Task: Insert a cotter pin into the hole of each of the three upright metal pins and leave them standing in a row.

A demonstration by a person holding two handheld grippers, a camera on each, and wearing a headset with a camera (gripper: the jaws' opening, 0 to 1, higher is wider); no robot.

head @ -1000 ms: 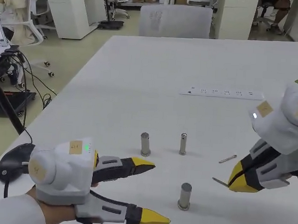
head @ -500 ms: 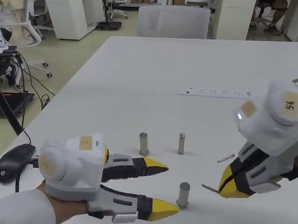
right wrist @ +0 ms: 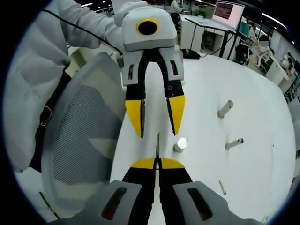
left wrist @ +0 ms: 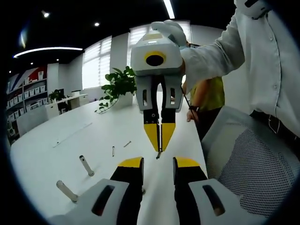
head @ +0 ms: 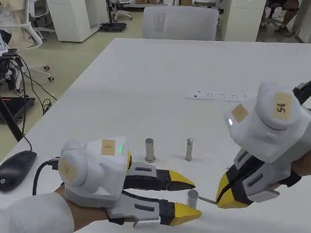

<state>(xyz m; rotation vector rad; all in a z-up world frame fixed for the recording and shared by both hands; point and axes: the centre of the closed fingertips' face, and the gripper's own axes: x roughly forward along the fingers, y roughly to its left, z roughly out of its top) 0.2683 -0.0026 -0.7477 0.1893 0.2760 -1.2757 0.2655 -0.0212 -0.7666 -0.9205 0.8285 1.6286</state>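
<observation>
Tabletop: right tool holds cotter pin beside nearest metal pin.

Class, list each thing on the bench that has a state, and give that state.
left gripper: open.
right gripper: shut on cotter pin.
cotter pin: held roughly level, not yet inserted.
near metal pin: upright.
far-left metal pin: upright.
far-right metal pin: upright.
loose cotter pin: lying flat.

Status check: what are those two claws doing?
Right gripper shut on cotter pin, tip near nearest metal pin. Left gripper open beside it. Nothing blocking.
</observation>
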